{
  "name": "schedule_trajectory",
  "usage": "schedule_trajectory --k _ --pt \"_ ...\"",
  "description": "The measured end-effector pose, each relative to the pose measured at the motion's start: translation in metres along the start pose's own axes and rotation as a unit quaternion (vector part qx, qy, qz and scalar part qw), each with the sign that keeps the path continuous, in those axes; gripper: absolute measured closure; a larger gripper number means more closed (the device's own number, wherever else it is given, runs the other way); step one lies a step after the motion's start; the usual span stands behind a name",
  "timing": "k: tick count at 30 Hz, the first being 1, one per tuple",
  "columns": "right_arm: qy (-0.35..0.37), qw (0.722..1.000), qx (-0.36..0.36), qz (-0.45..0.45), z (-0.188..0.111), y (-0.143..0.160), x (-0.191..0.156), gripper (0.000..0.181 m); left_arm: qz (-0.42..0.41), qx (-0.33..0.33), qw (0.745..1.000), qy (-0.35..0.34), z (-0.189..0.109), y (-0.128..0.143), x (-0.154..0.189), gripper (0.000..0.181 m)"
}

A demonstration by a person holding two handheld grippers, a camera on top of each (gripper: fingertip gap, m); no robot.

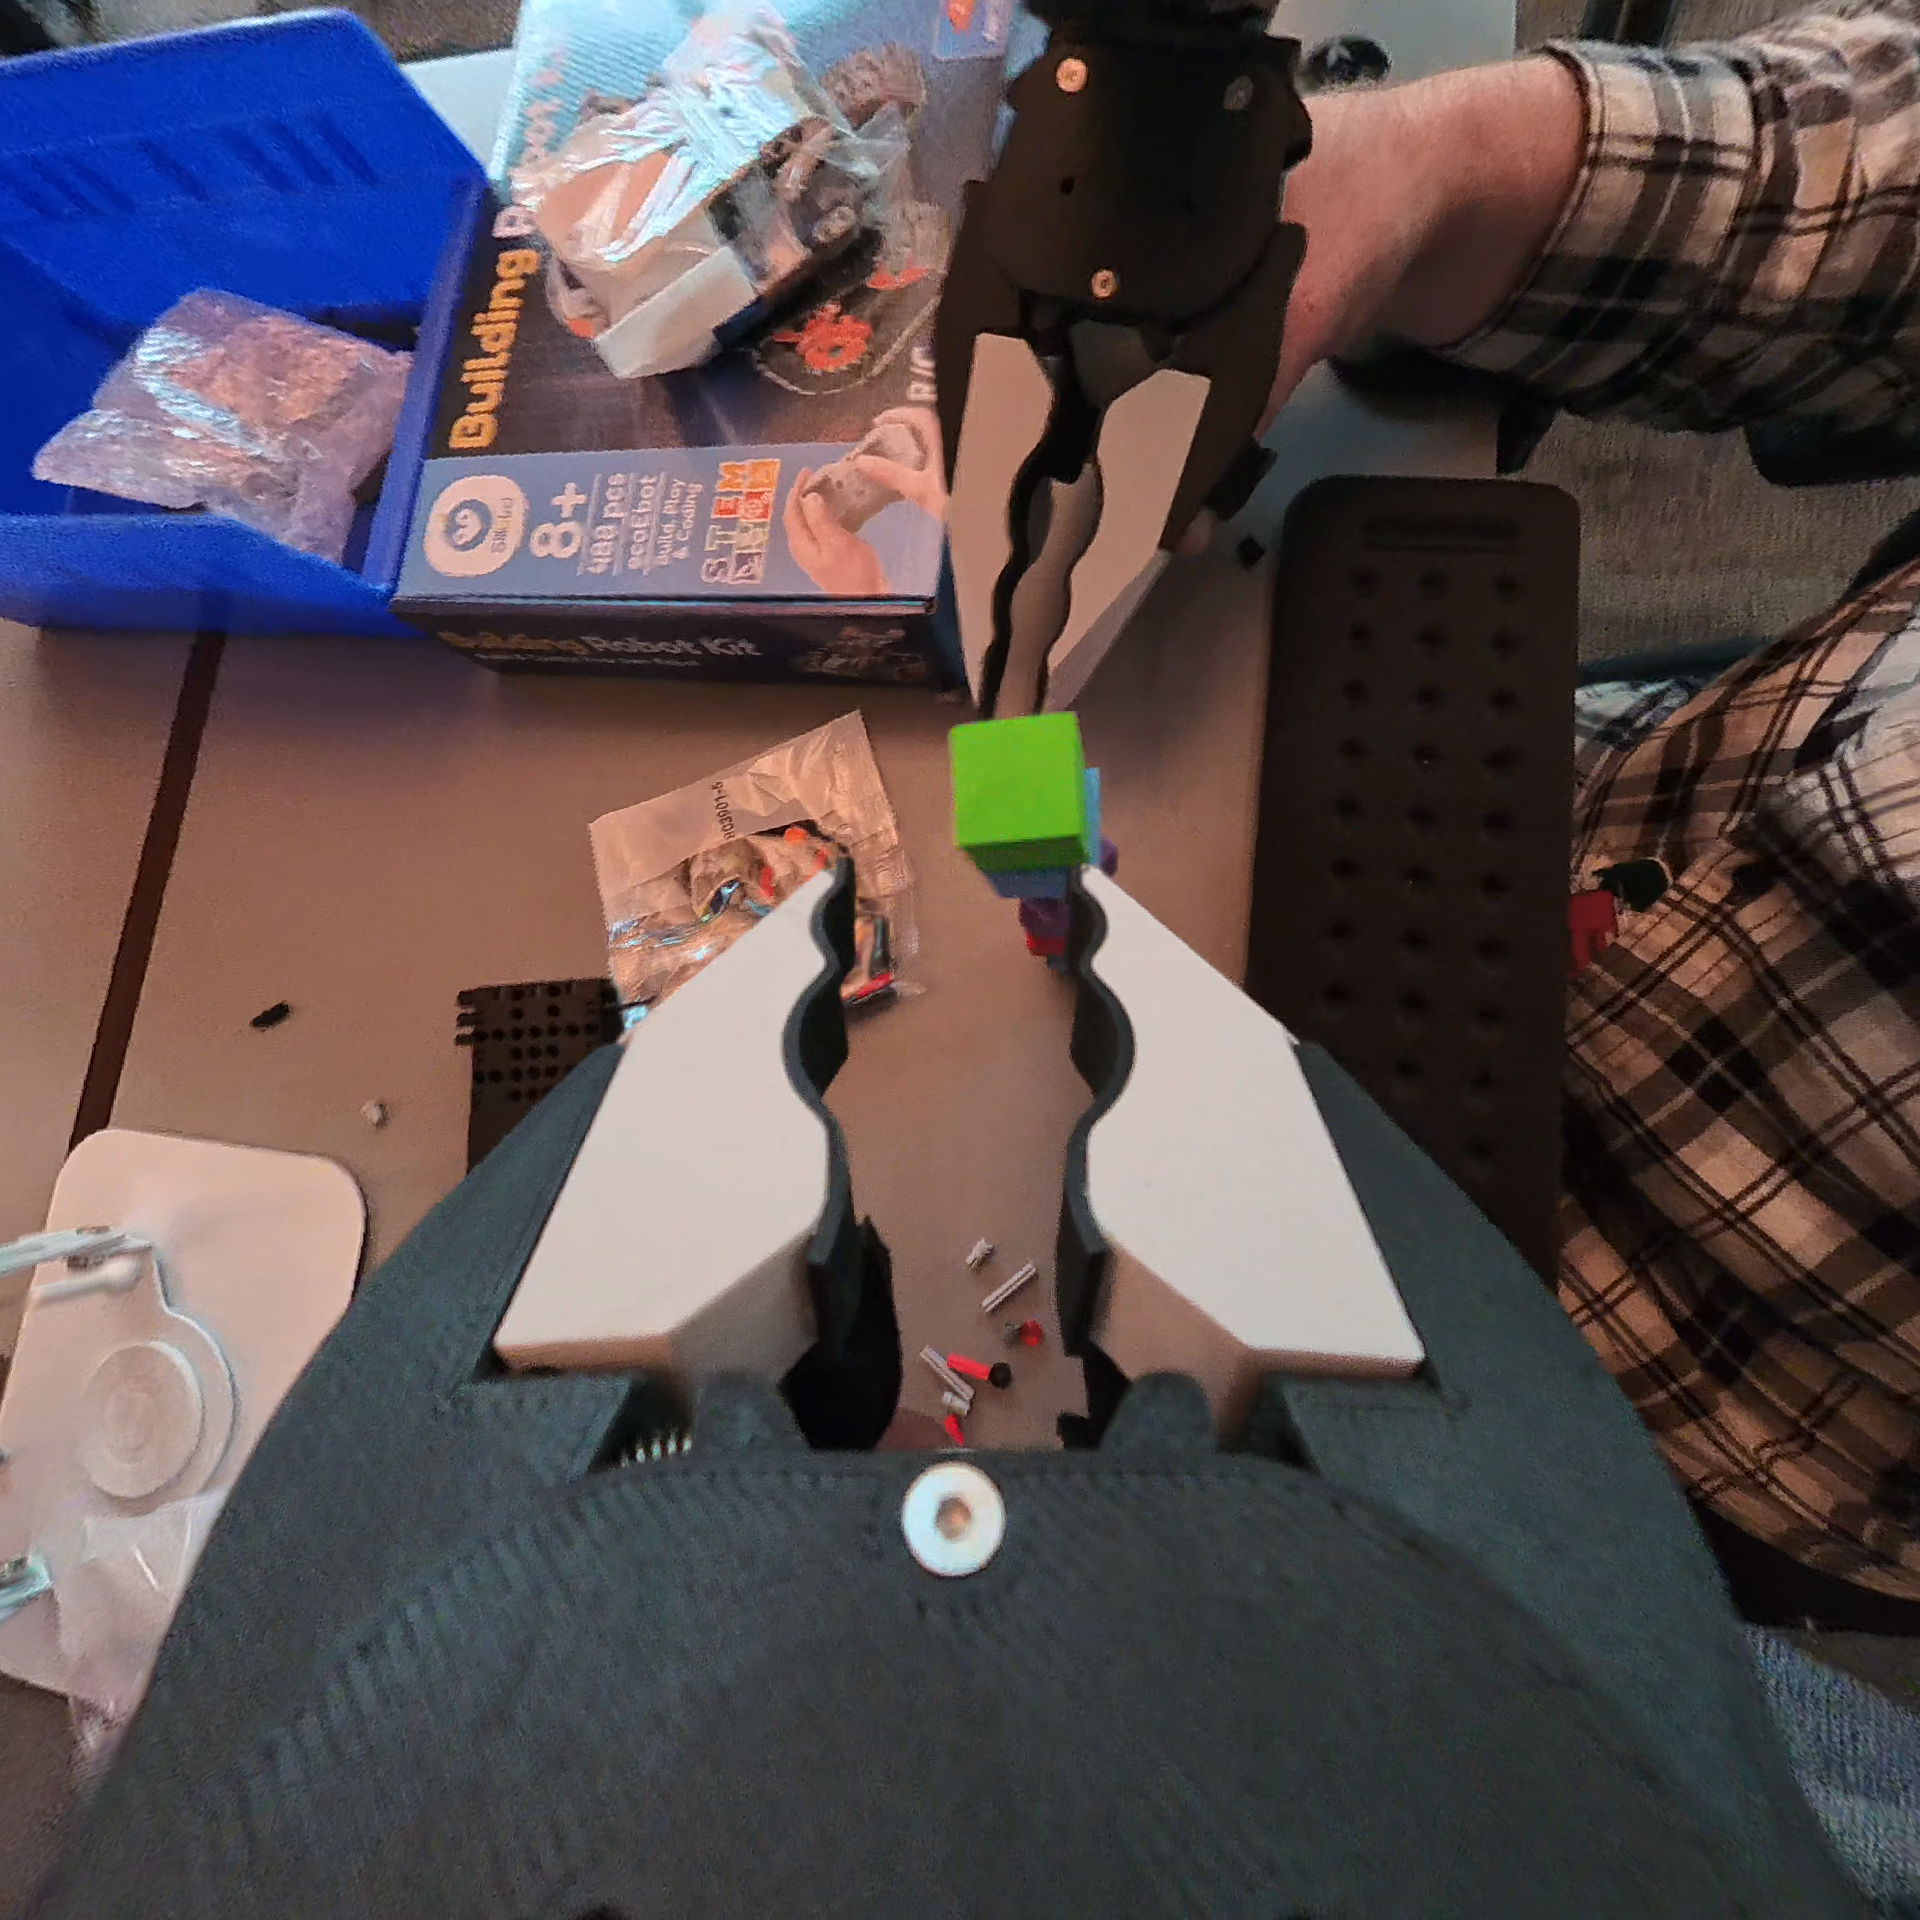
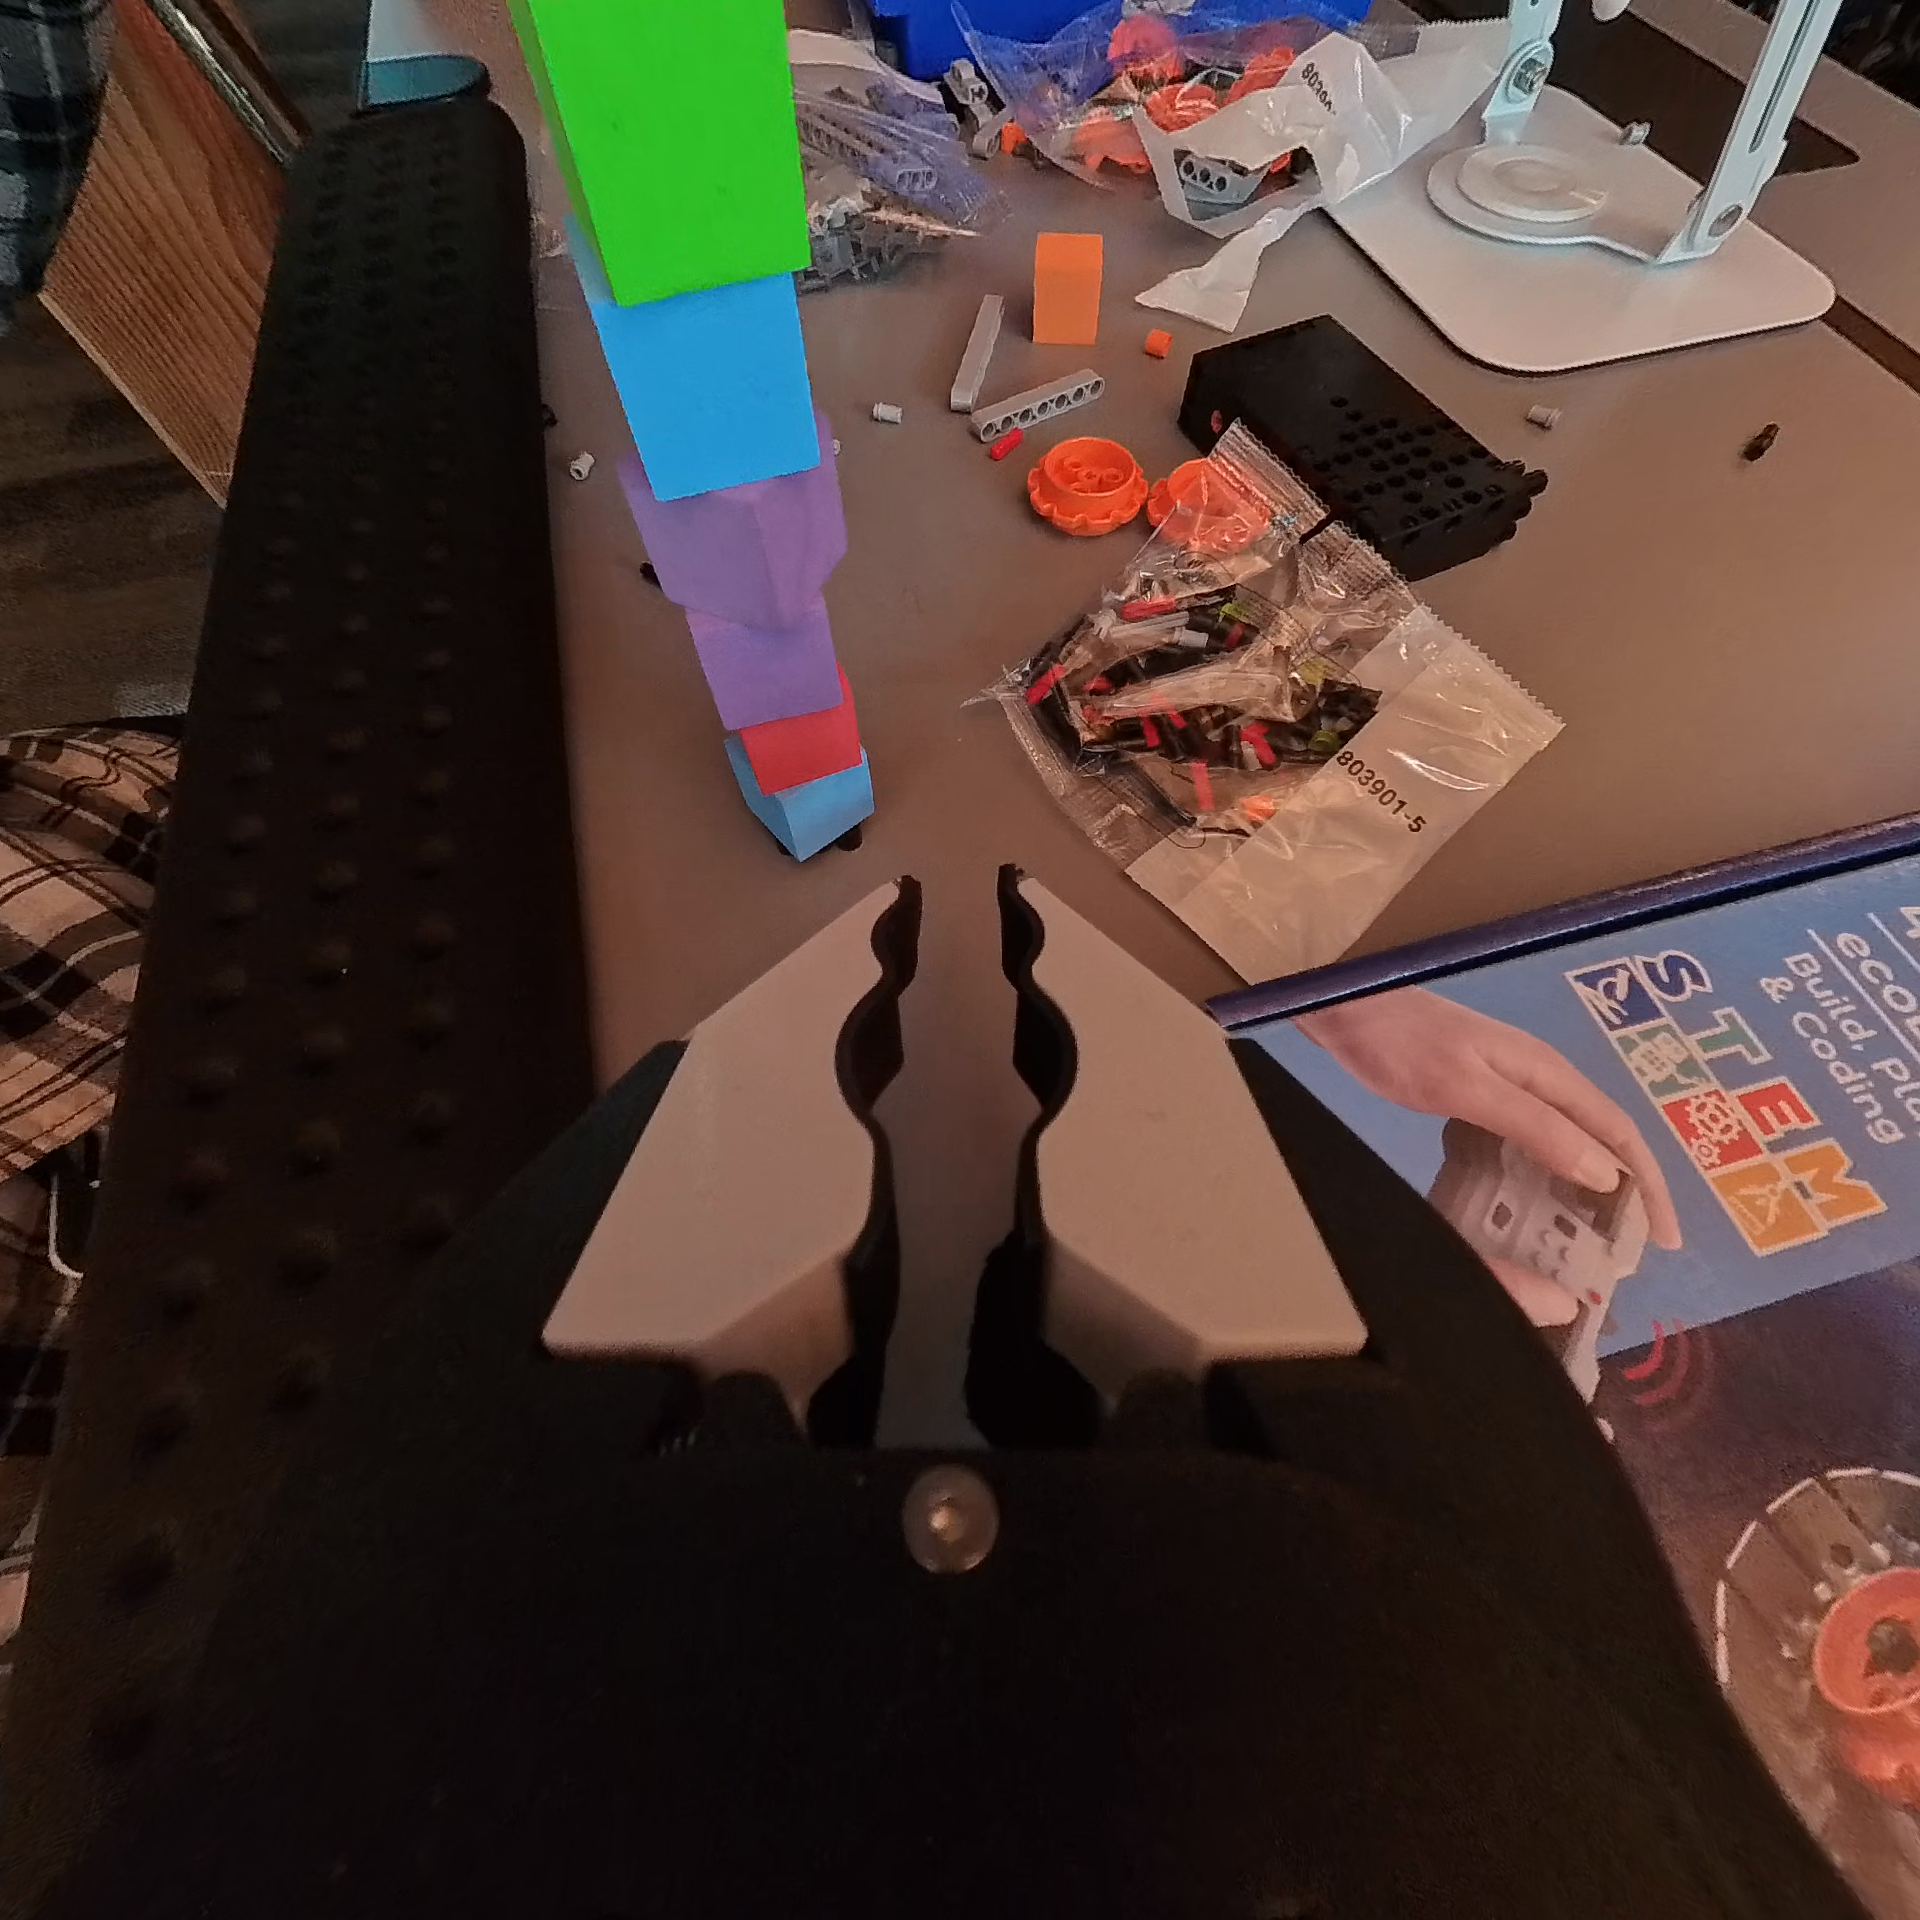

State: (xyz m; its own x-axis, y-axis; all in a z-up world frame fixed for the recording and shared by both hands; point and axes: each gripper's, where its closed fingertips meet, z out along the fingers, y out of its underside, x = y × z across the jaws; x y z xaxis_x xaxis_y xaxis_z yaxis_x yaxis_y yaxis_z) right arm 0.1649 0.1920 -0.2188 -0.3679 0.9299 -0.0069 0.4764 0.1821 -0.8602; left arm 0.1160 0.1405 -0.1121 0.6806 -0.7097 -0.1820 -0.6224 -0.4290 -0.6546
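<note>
The tower of blocks stands on the table just beside the long black perforated plate, leaning unevenly. It looks light, stiff and easily toppled; I judge flat opposite faces of one block the safest hold. From the top: green block, blue, two purple, red, blue. The left gripper is open and empty, near the tower's base. The right gripper, narrowly parted, holds nothing.

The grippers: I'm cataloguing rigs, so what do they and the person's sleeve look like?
Both the left gripper and the right gripper have dark ridged plastic bodies, a silver centre screw, and pale grey wedge fingers with wavy black inner edges. The sleeve is plaid.
</note>
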Motion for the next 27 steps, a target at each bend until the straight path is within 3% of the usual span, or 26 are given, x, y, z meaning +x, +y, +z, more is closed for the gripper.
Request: schedule_trajectory --k 3,7,10,13,20,25,27 --pt "0.000 1.000 0.002 0.000 -0.001 0.000 0.000 0.167 -0.058 -0.003 0.997 -0.059 -0.017 0.035 -0.039 0.140" --pt "-0.002 1.000 -0.001 -0.003 0.000 -0.001 -0.001 0.167 -0.157 -0.117 0.968 -0.158 -0.020 0.141 -0.097 0.137" --pt "-0.002 1.000 -0.002 -0.003 0.001 0.000 -0.001 0.167 -0.213 -0.161 0.947 -0.181 -0.011 0.197 -0.112 0.135" --pt "-0.002 1.000 -0.003 0.000 0.001 0.001 0.000 0.167 -0.244 -0.187 0.927 -0.213 -0.006 0.229 -0.124 0.135" --pt "-0.001 1.000 -0.006 0.002 0.002 0.002 0.001 0.168 -0.268 -0.213 0.914 -0.219 0.008 0.254 -0.128 0.151" --pt "0.000 1.000 -0.003 0.002 0.001 0.001 0.001 0.168 -0.267 -0.184 0.924 -0.202 0.008 0.237 -0.123 0.152" --pt "0.000 1.000 -0.003 0.001 0.001 0.001 0.001 0.168 -0.256 -0.161 0.934 -0.192 0.004 0.215 -0.118 0.152"
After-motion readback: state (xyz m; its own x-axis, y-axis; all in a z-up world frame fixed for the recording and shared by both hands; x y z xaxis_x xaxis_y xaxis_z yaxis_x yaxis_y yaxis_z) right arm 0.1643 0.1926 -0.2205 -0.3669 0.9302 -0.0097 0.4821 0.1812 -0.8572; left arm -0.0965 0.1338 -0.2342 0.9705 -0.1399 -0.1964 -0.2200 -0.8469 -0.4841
